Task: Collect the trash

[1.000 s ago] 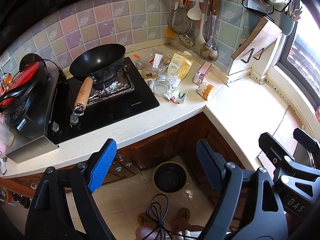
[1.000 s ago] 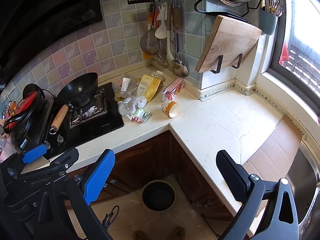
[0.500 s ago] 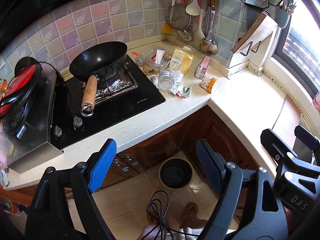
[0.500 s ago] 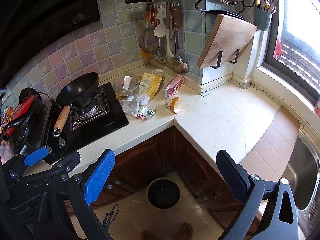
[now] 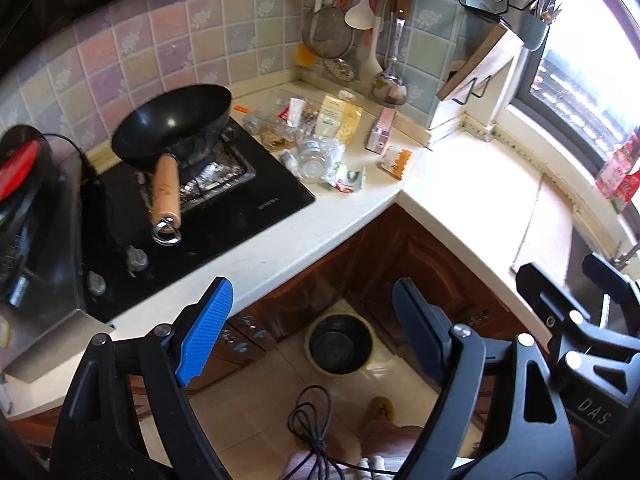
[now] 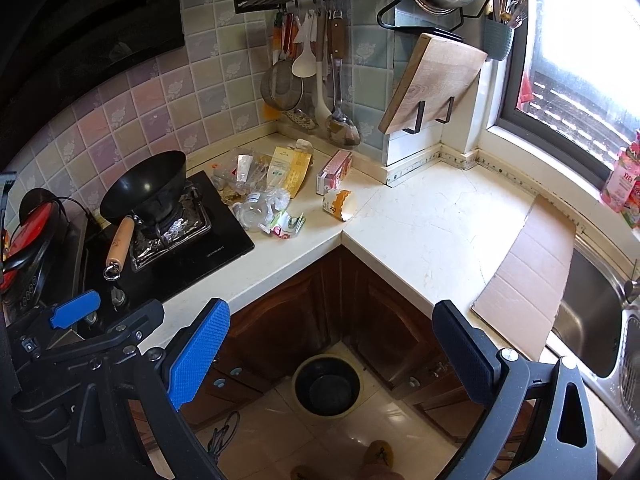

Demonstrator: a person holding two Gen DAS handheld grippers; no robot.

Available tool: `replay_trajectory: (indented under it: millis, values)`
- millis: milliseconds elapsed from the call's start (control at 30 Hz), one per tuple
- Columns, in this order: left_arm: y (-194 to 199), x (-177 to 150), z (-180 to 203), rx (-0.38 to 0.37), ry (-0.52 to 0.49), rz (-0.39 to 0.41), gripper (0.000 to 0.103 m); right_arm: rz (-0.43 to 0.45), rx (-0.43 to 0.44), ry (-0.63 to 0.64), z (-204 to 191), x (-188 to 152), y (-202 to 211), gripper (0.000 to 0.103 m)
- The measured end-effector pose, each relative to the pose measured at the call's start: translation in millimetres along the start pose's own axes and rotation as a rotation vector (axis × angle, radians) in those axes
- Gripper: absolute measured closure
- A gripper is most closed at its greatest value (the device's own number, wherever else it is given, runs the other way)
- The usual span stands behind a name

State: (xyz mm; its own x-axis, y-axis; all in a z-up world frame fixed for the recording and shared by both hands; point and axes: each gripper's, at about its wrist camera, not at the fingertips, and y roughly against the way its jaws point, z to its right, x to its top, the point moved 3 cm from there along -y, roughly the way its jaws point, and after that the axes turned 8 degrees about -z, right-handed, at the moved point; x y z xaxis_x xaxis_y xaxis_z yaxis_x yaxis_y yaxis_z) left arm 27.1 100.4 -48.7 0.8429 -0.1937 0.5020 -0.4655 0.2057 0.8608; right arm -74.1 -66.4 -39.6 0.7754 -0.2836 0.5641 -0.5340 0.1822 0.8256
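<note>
Trash lies in the counter corner beside the stove: a clear plastic bottle (image 5: 313, 157) (image 6: 253, 209), a crumpled green and white wrapper (image 5: 349, 177) (image 6: 285, 225), a yellow packet (image 5: 338, 117) (image 6: 289, 173), a pink carton (image 5: 381, 133) (image 6: 335, 169), an orange and white cup (image 5: 397, 161) (image 6: 341, 205) and clear bags (image 5: 276, 117) (image 6: 240, 169). A round black bin (image 5: 341, 345) (image 6: 327, 385) stands on the floor below the corner. My left gripper (image 5: 308, 320) and right gripper (image 6: 332, 344) are both open and empty, held high in front of the counter.
A black wok (image 5: 173, 129) with a wooden handle sits on the black stove (image 6: 173, 241). Utensils (image 6: 313, 81) and a cutting board (image 6: 433, 85) hang on the wall. A cardboard sheet (image 6: 525, 273) lies beside the sink (image 6: 593, 321). A red appliance (image 5: 21, 169) stands at far left.
Both grippers have drifted a little to the left and nearer the counter, so the trash pile and bin sit further right in view. Both jaws stayed open.
</note>
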Motion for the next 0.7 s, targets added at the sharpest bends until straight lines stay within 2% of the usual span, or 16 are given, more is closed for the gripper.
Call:
replay_trajectory:
  millis: [100,200,333,467,700]
  values:
    - [-6,1,-1,-0.031,0.008,-0.008,0.022,-0.013,-0.006,-0.001,-3,-2,2,0.001]
    - [-9,4,-3,-0.011,0.008,-0.005,0.022,-0.014,-0.007,0.003,-4,-3,2,0.001]
    - [-17,11,-5,-0.033,0.044,-0.029,0.022,-0.029,0.012,0.015,-2,-1,-3,0.001]
    - [-32,27,-4,-0.025,0.082,-0.059,0.022,-0.046,0.051,0.016,16,24,-25,0.001]
    - [-61,78,17,0.005,0.131,-0.024,0.022,-0.072,0.131,0.031,64,91,-94,0.001]
